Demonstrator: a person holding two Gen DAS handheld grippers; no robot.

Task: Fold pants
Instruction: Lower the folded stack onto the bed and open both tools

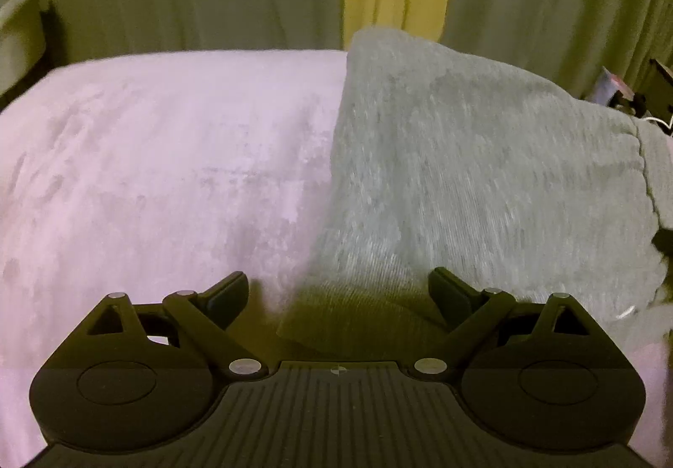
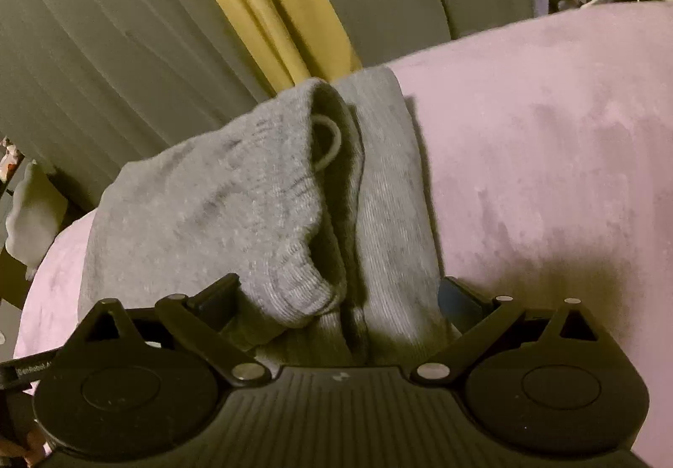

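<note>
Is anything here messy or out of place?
Mostly tidy. The grey knit pants on the pink plush blanket are bunched at the ribbed waistband, and a pale drawstring loop pokes out. Both grippers, left and right, are open.

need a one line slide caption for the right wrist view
Open right gripper straddling the ribbed waistband of grey pants lying on a pink blanket, curtains behind.
</note>
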